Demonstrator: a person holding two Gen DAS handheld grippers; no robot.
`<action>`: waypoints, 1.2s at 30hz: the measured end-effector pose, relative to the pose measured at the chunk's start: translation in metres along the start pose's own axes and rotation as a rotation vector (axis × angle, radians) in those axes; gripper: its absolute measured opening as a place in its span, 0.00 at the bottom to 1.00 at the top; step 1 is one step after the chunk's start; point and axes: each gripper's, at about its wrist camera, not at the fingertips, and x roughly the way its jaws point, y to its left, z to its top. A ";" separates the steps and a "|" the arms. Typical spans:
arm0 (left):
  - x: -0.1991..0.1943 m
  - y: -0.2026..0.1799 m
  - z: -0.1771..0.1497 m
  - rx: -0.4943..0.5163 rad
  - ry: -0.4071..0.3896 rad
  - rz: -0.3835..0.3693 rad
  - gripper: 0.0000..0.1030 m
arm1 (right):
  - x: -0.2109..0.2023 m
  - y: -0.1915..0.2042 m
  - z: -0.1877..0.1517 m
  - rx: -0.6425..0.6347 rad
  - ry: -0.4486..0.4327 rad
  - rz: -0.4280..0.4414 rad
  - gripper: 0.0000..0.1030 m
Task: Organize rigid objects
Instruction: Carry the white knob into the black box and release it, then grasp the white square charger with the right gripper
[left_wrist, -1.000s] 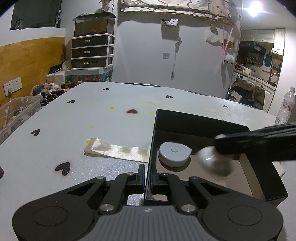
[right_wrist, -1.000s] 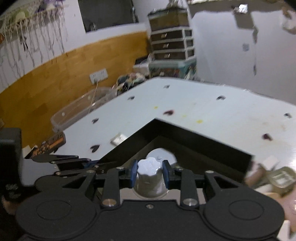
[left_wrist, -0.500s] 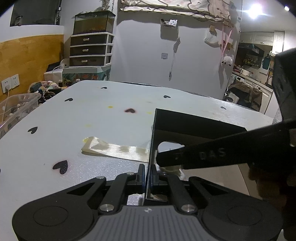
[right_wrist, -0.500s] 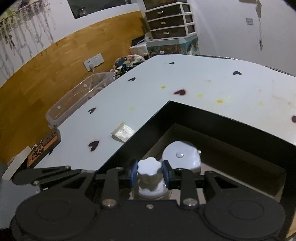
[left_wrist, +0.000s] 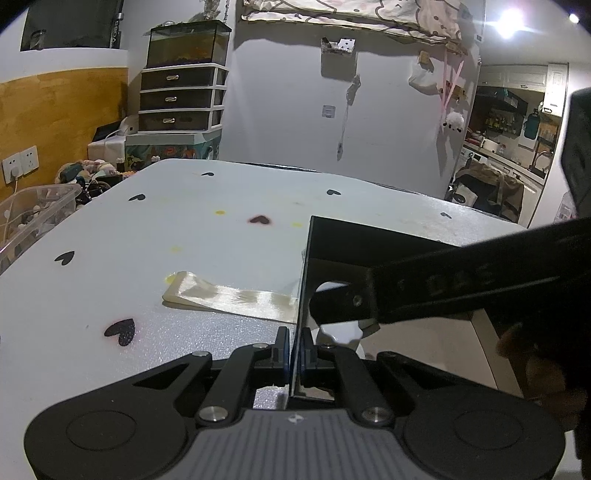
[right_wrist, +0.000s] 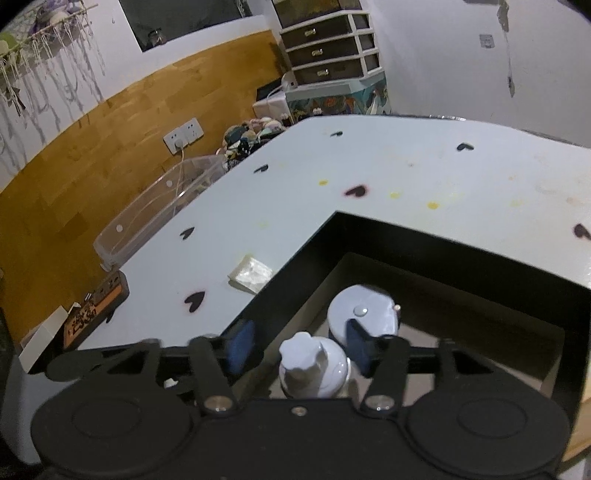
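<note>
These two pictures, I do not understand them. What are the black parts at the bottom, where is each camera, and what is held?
No robot: a person carries one two-finger claw in each hand, and a fisheye camera on each looks along its fingers. In the left view, the left claw is shut on the thin wall of the open black box, which stands on the white table with black hearts. In the right view, the right claw is opening; the small white bottle with a knobbed cap stands between its blue pads, untouched, inside the box, beside a round white disc. A shiny cream ribbon lies outside.
</note>
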 end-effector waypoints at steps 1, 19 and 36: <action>0.000 0.000 0.000 0.001 0.000 0.001 0.05 | -0.004 0.001 0.000 -0.003 -0.008 -0.002 0.69; 0.001 -0.002 0.000 0.002 0.007 0.023 0.05 | -0.089 -0.007 -0.021 -0.084 -0.219 -0.054 1.00; -0.001 -0.008 0.000 -0.002 0.009 0.052 0.06 | -0.153 -0.075 -0.084 -0.033 -0.346 -0.222 1.00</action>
